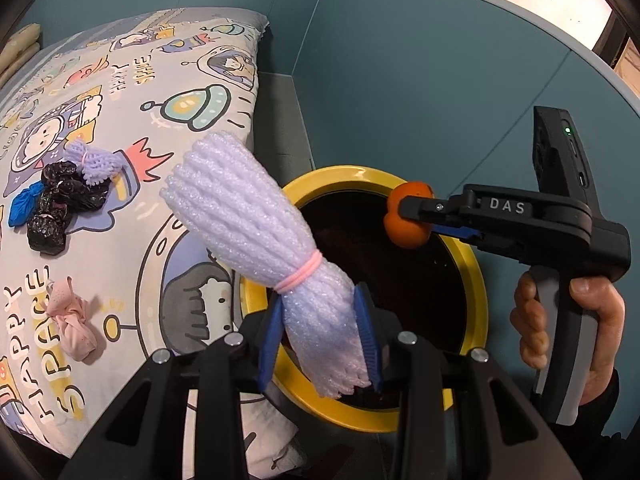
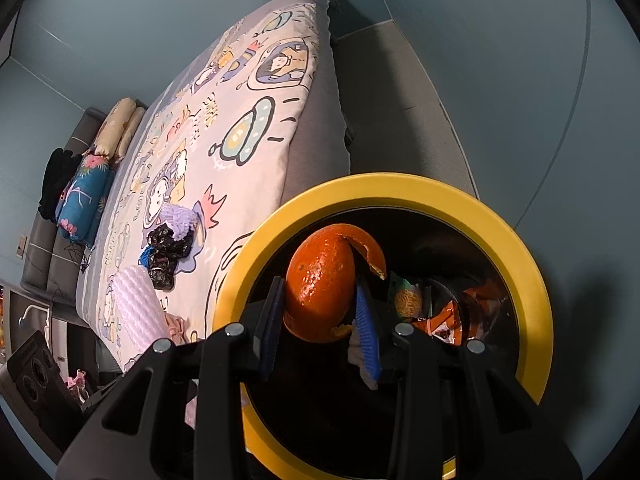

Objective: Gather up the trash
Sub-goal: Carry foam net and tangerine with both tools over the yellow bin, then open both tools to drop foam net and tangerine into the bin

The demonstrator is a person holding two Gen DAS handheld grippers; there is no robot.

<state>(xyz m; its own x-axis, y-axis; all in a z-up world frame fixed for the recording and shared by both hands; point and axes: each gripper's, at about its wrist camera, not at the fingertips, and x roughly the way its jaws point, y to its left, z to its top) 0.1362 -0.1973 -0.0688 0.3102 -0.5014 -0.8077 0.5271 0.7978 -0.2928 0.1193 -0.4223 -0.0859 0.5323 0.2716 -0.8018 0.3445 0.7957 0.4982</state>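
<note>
My left gripper (image 1: 322,338) is shut on a white foam net bundle (image 1: 256,224) tied with a pink band, held over the near-left rim of the yellow-rimmed bin (image 1: 478,280). My right gripper (image 2: 320,320) is shut on an orange peel (image 2: 320,280) over the bin's dark opening; the bin's yellow rim (image 2: 532,280) circles it. In the left wrist view the right gripper (image 1: 416,210) holds the peel (image 1: 404,236) above the bin's far rim. On the bed lie black crumpled bags (image 1: 60,204), a blue scrap (image 1: 24,208), a smaller foam net (image 1: 94,162) and a pink cloth knot (image 1: 74,322).
The bed with a cartoon space-print sheet (image 1: 120,100) stands left of the bin. Wrappers (image 2: 440,312) lie inside the bin. Pillows (image 2: 88,188) sit at the bed's far end. A teal wall (image 1: 420,60) rises behind. A hand (image 1: 568,328) holds the right gripper's handle.
</note>
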